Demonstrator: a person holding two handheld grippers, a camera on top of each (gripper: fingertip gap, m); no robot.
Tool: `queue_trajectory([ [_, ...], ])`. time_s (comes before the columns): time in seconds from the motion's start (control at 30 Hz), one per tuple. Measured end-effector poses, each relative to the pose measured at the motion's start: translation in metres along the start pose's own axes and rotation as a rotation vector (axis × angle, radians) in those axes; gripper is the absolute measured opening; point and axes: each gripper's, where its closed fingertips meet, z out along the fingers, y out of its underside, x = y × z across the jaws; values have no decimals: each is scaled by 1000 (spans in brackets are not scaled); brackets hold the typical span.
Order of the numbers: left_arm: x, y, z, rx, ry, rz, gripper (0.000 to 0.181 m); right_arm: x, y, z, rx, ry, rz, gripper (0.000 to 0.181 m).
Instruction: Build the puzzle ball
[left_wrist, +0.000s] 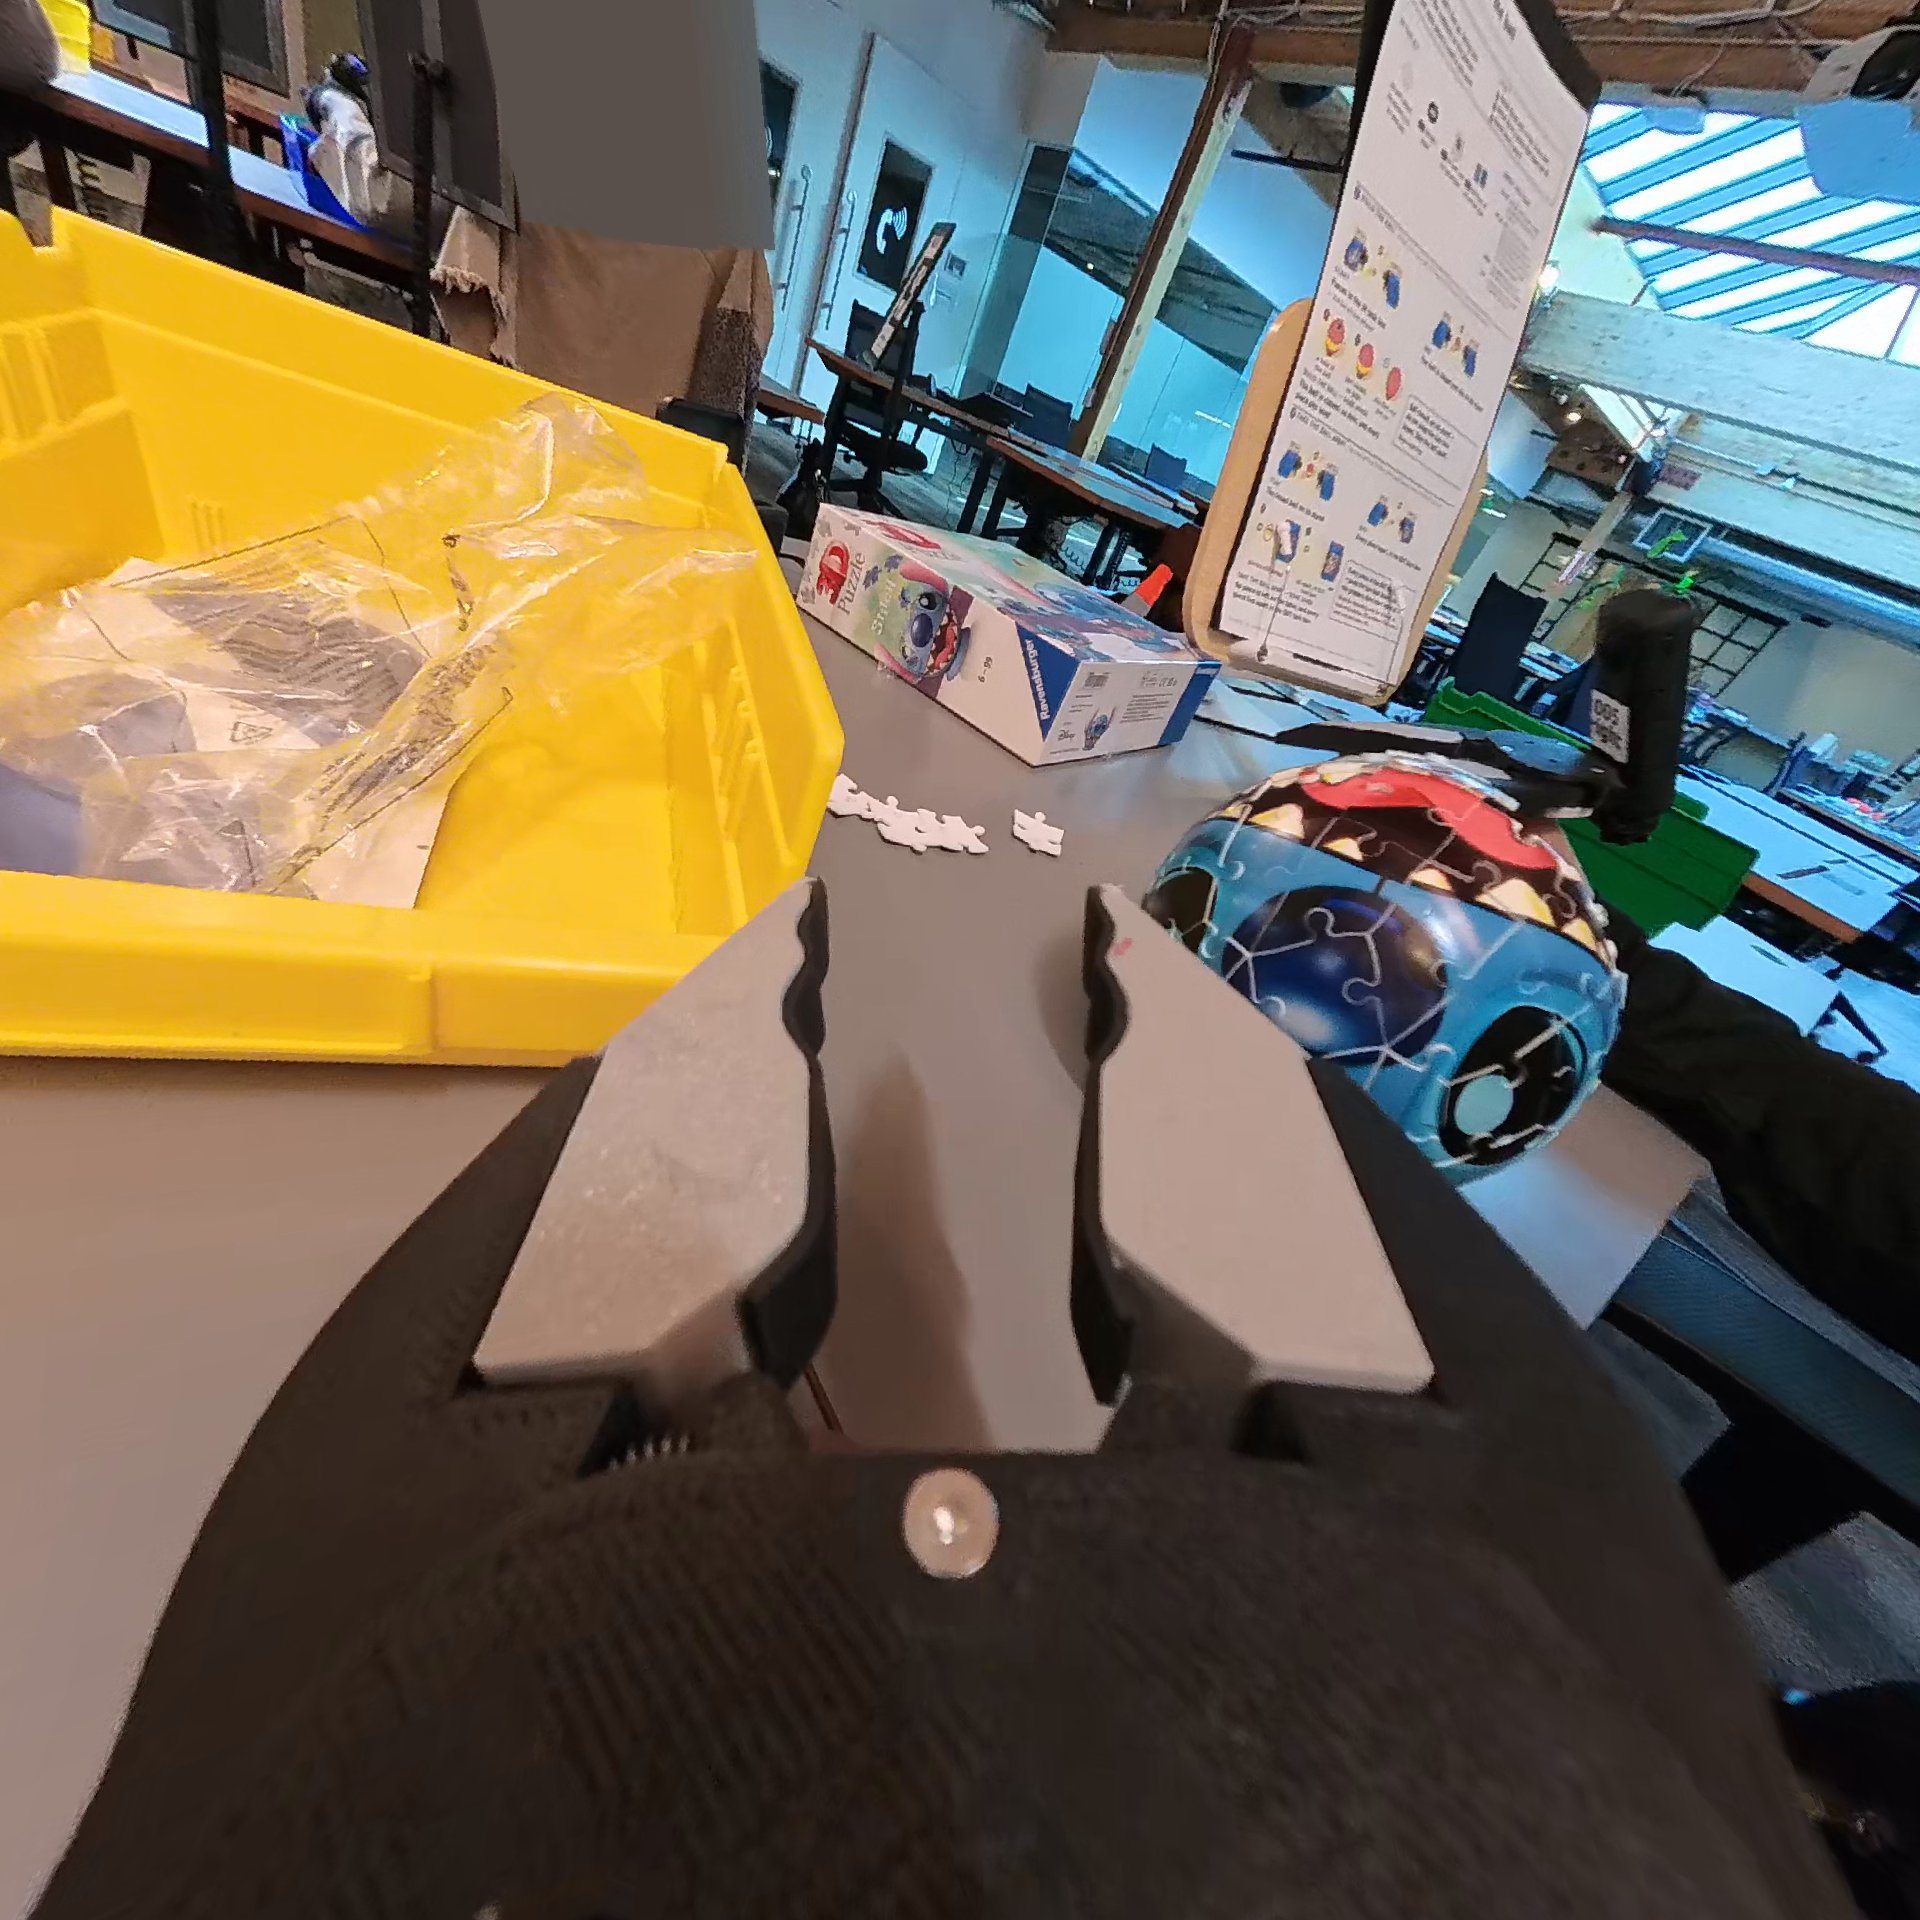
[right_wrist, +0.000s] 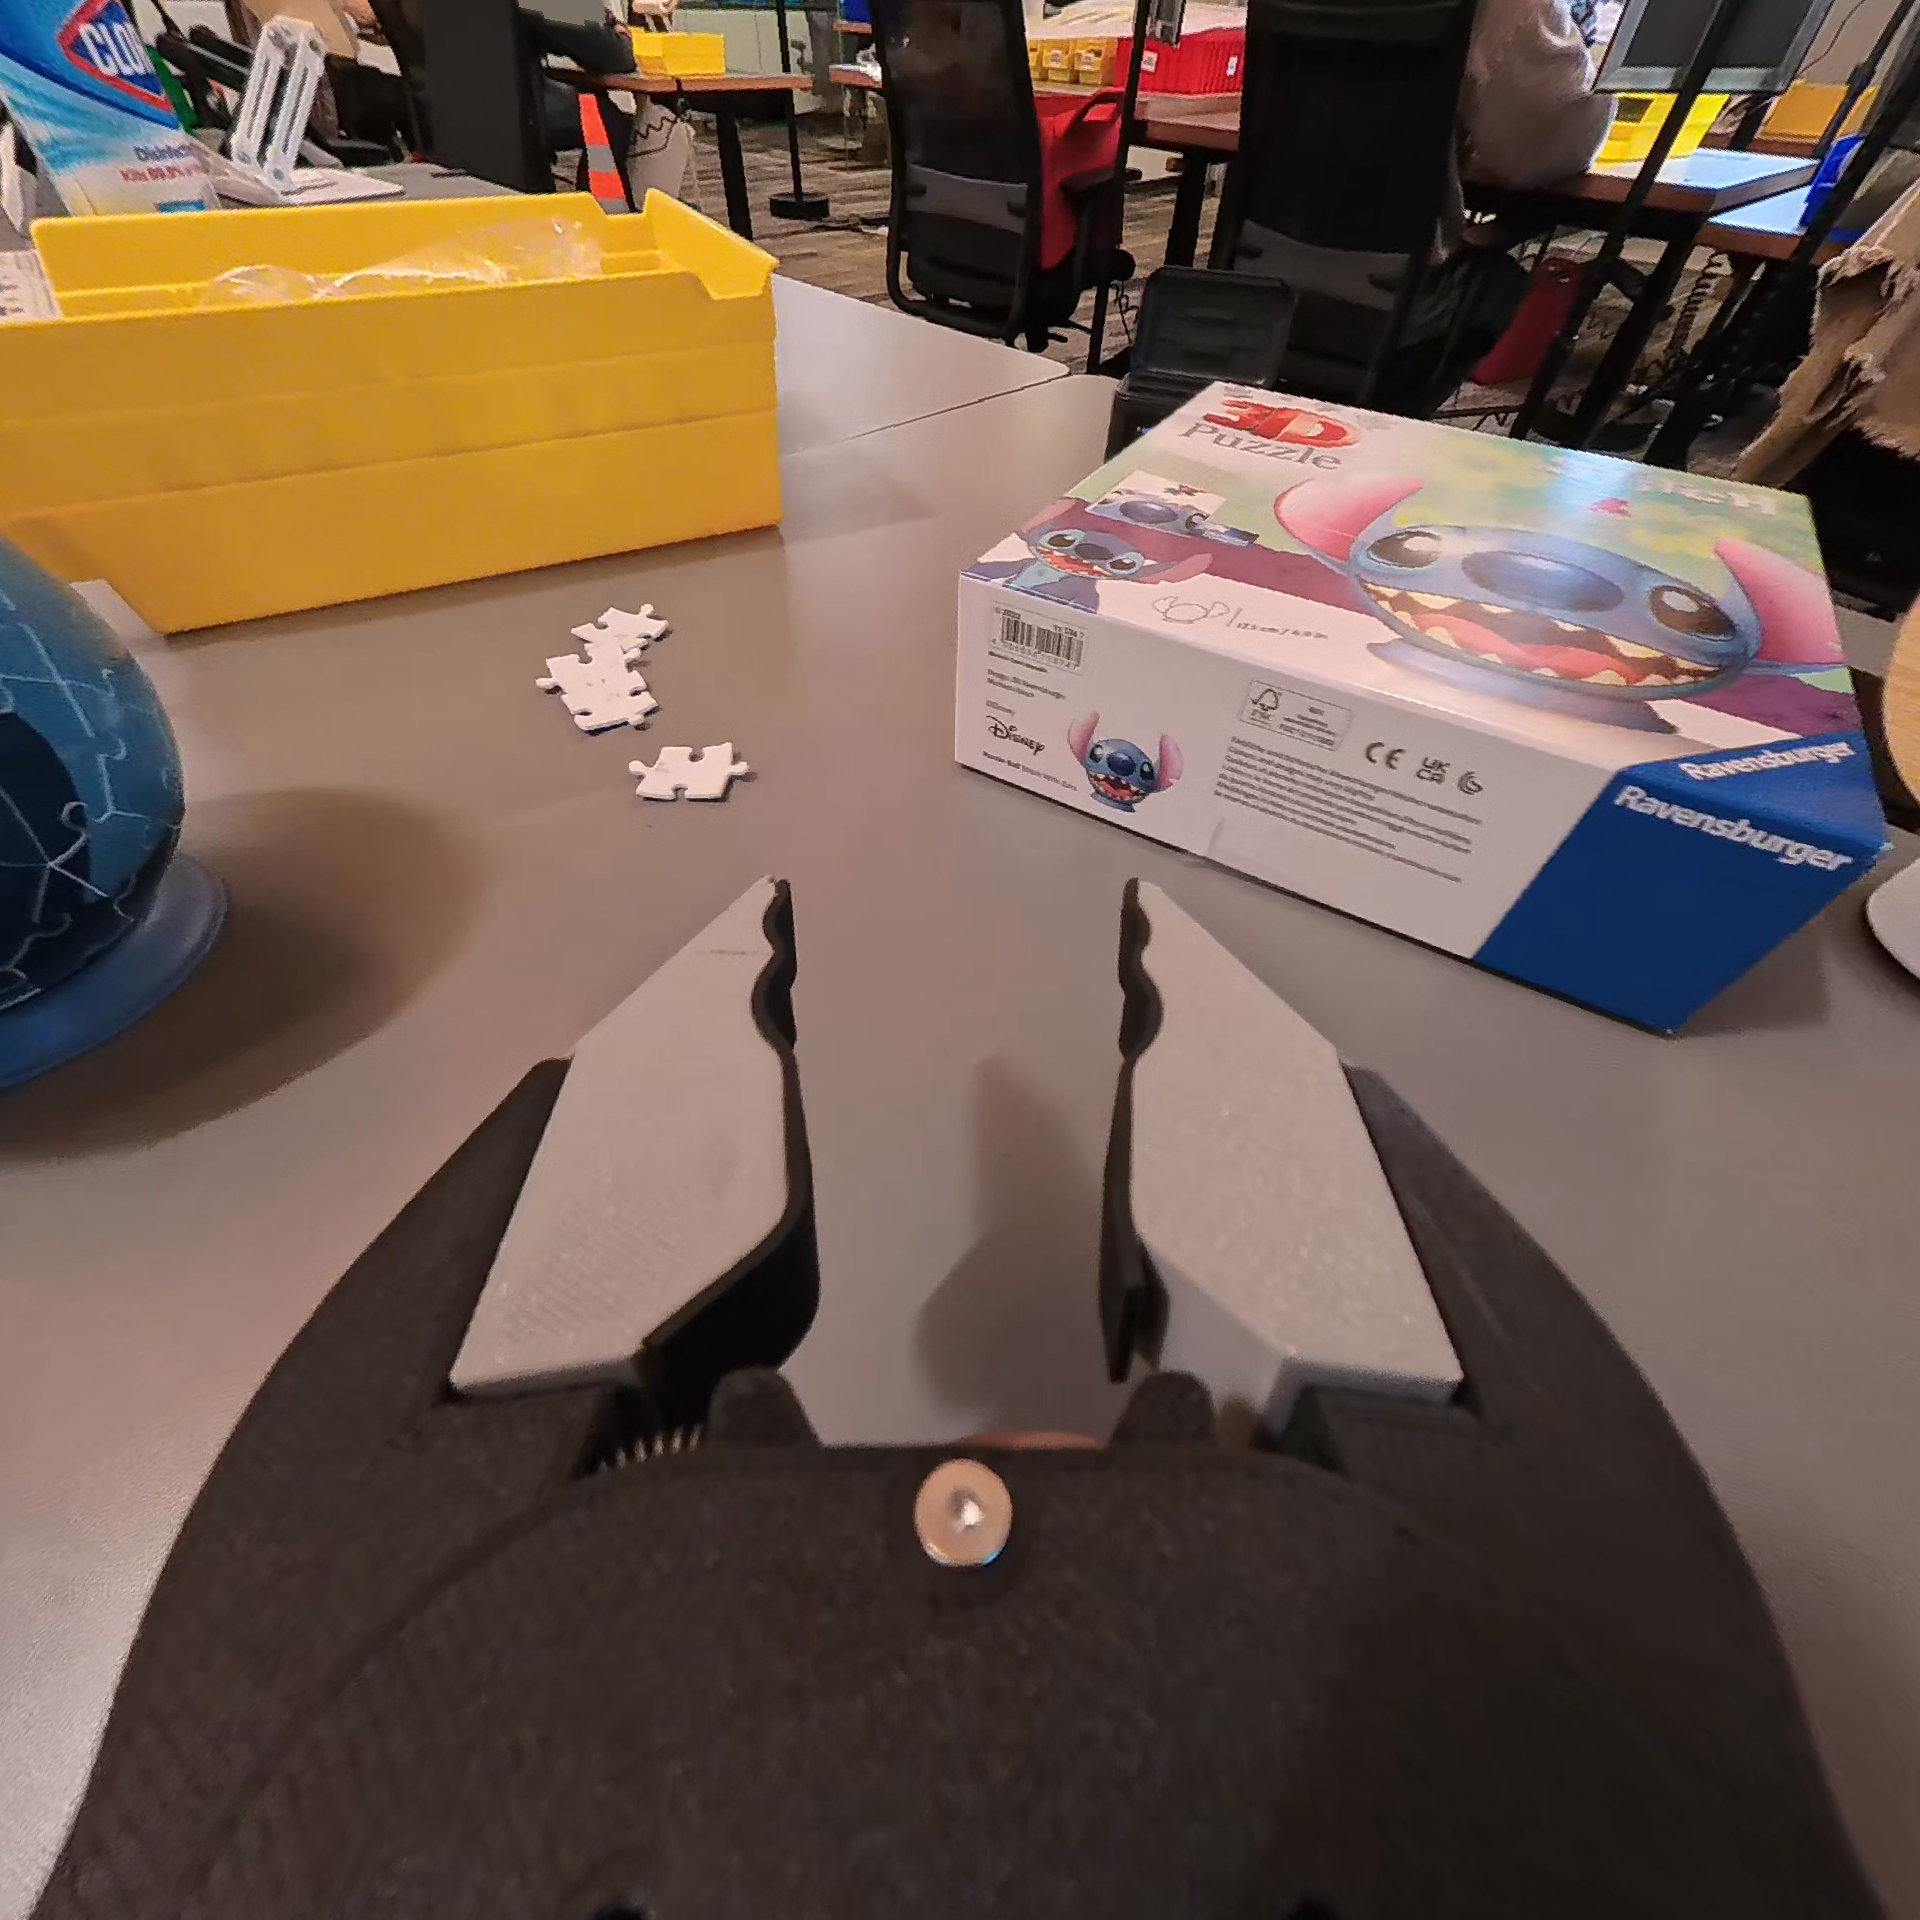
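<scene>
The blue puzzle ball (left_wrist: 1392, 977) with a cartoon face sits on the grey table to the right of my left gripper (left_wrist: 956, 914), which is open and empty. In the right wrist view the ball (right_wrist: 73, 810) stands on a blue base at the far left. Loose white puzzle pieces (right_wrist: 634, 691) lie face down on the table ahead of my right gripper (right_wrist: 951, 904), which is open and empty. The same pieces show in the left wrist view (left_wrist: 935, 821), beyond the left fingertips. The other gripper's black body (left_wrist: 1621, 727) shows behind the ball.
A yellow bin (left_wrist: 623, 966) with clear plastic bags (left_wrist: 343, 665) stands at the left; it also shows in the right wrist view (right_wrist: 416, 499). The puzzle box (right_wrist: 1455, 717) lies at the right. An instruction sheet on a stand (left_wrist: 1392, 416) is behind the box. Green bins (left_wrist: 1662, 862) are farther off. The ball (right_wrist: 73, 810) is about 15 cm from my right fingertips.
</scene>
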Motion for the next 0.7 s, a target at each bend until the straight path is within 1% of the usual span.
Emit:
queue_trajectory([
  [0.23,-1,-3,-3,25,-9,2,45,-8,-1,5,-3,-20,-4,58],
  [0.33,-2,-1,-1,11,-7,-11,46,-12,-1,6,-6,-32,-10,57],
  [0.43,-2,0,0,-1,-8,-15,48,-19,-1,8,-16,-46,-25,57],
  [0.7,-1,-3,-2,22,-19,9,45,-40,0,16,-38,-104,-50,57],
])
